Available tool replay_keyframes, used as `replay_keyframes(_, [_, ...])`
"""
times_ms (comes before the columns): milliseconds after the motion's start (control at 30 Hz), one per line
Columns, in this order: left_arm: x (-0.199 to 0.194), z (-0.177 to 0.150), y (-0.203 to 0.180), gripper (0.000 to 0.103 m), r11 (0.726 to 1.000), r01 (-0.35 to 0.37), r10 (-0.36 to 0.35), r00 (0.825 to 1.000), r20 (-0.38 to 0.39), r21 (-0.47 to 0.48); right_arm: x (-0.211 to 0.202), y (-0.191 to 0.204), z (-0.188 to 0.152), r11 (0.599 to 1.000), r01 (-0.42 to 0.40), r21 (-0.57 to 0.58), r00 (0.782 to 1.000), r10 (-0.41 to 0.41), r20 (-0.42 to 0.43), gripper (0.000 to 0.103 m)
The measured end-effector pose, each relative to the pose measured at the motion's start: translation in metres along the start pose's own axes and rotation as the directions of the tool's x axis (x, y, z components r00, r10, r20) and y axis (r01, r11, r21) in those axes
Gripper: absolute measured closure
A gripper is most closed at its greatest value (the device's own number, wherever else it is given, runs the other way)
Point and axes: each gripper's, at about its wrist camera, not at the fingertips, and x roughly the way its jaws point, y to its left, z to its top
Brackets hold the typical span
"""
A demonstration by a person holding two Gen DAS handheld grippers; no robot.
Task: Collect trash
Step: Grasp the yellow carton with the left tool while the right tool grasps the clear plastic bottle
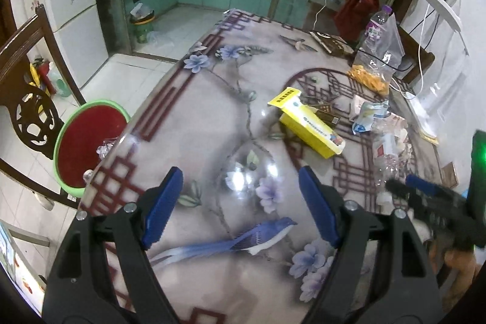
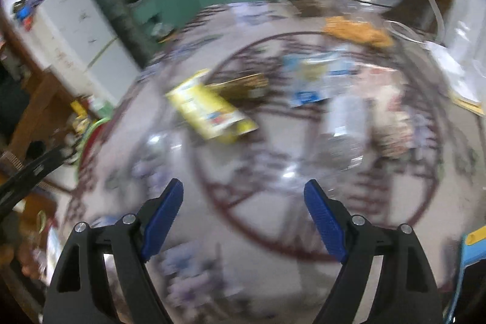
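Trash, chiefly a yellow carton (image 1: pixel 309 123) and wrappers (image 1: pixel 376 117) toward the surface's (image 1: pixel 212 117) far right edge, lies uncollected; left gripper (image 1: pixel 240 208) and right gripper (image 2: pixel 246 214) jaws released, empty, so approach squarely before clenching.

the open carton (image 1: pixel 309 123) lies on the table (image 1: pixel 194 123) at centre. wrappers (image 1: pixel 372 116) sit at its three o'clock. a basin (image 1: pixel 88 141) stands off the table's edge at nine o'clock.

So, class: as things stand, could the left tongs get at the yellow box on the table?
Probably yes. The left tongs are open and empty, and the yellow box lies ahead of them with only bare table between; nothing blocks the way.
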Motion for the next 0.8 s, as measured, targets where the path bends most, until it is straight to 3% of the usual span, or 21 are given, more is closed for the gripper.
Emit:
replay_keyframes(200, [0.007, 0.004, -0.008, 0.027, 1.0, -0.007, 0.007, 1.0, -0.016, 0.006, 0.022, -0.066, 0.025, 0.981, 0.111, 0.157, 0.994, -0.107, -0.029, 0.024])
replay_keyframes(300, [0.008, 0.006, -0.008, 0.027, 1.0, -0.013, 0.013, 1.0, -0.014, -0.006, 0.036, -0.086, 0.03, 0.972, 0.106, 0.21, 0.994, -0.095, -0.061, 0.024])
replay_keyframes(600, [0.038, 0.02, -0.025, 0.027, 1.0, 0.017, -0.017, 0.998, -0.063, -0.008, 0.06, -0.094, 0.039, 0.975, 0.102, 0.195, 0.99, -0.081, -0.112, 0.024])
replay_keyframes(800, [0.083, 0.045, -0.067, 0.026, 0.992, 0.117, -0.121, 0.987, -0.11, -0.037, 0.064, -0.093, 0.047, 0.982, 0.108, 0.157, 0.989, -0.09, -0.116, 0.024])
